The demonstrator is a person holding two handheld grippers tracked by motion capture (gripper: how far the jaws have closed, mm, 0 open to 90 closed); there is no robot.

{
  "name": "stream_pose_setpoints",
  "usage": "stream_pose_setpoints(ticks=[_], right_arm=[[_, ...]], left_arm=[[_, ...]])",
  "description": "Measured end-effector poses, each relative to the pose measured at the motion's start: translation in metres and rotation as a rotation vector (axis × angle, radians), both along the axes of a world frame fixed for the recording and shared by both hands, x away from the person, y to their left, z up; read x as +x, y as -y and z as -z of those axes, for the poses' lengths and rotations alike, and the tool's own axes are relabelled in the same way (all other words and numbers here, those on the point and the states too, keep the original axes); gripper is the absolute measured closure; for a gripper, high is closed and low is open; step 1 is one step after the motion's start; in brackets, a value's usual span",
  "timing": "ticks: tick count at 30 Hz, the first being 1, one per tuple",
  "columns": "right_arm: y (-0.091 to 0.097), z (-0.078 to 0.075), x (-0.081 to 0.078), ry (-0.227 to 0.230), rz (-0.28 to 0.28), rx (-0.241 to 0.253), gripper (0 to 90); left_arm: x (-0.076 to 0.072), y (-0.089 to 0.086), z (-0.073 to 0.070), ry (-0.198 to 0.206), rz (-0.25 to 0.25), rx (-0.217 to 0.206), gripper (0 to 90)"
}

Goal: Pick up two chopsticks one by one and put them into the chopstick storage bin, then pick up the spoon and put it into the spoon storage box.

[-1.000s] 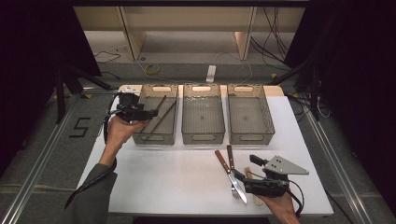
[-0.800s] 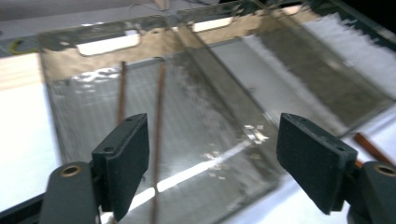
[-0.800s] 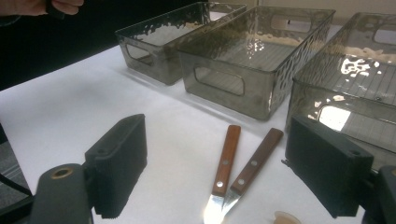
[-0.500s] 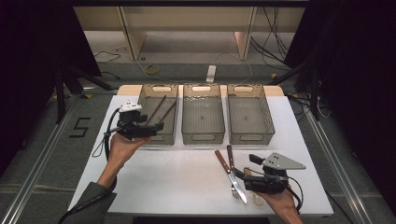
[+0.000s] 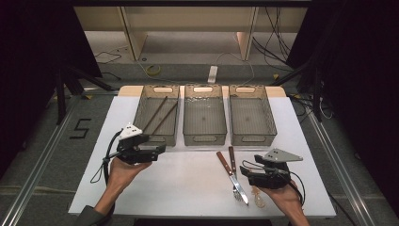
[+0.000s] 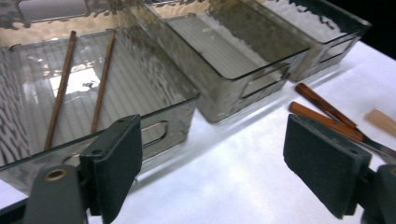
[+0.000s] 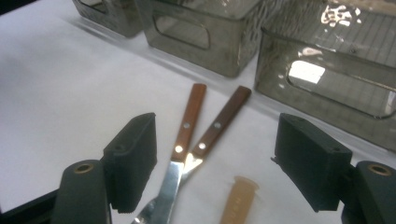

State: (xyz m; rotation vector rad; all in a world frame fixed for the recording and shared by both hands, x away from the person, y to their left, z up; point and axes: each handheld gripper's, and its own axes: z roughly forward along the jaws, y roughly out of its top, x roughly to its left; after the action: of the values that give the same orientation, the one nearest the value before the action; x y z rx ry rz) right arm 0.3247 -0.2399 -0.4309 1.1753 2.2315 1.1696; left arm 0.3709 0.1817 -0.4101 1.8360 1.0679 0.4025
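Cutlery: knife (image 5: 225, 163) & fork (image 5: 236, 178), wood handles, on table near R side, beige spoon (image 5: 259, 199) beside.
R gripper (image 7: 215, 163): jaws apart, just been closing, straddling handles, no grip.
L gripper (image 6: 210, 163): released, just been opening, empty, by left bin (image 5: 157, 114) w/ 2 chopsticks (image 5: 159, 116).
Surface: white table (image 5: 188, 188).
Room: grey floor, dark sides.

Two wooden-handled utensils lie side by side, touching, on the white table at near right: a fork (image 5: 227, 168) and a knife (image 5: 235, 168), handles pointing far, metal ends near. Just right of their tips lies a pale plastic spoon (image 5: 258, 197).
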Motion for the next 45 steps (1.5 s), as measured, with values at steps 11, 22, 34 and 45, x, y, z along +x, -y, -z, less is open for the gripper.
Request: stream_pose_setpoints(ticks=[11,22,34,45], right_arm=[[0.009,0.008,0.003,-0.068,0.052,-0.033,34.3],[0.006,0.02,0.007,-0.143,0.031,-0.085,34.7],[0.001,0.025,0.008,-0.187,0.027,-0.148,39.0],[-0.001,0.032,0.019,-0.24,0.03,-0.225,48.5]], left_arm=[[-0.018,0.005,0.004,0.01,0.058,-0.027,17.4],[-0.025,0.01,0.008,0.008,0.093,0.017,16.0],[-0.03,0.006,0.007,0.027,0.08,-0.003,15.3],[-0.031,0.008,0.008,0.035,0.091,0.019,15.4]])
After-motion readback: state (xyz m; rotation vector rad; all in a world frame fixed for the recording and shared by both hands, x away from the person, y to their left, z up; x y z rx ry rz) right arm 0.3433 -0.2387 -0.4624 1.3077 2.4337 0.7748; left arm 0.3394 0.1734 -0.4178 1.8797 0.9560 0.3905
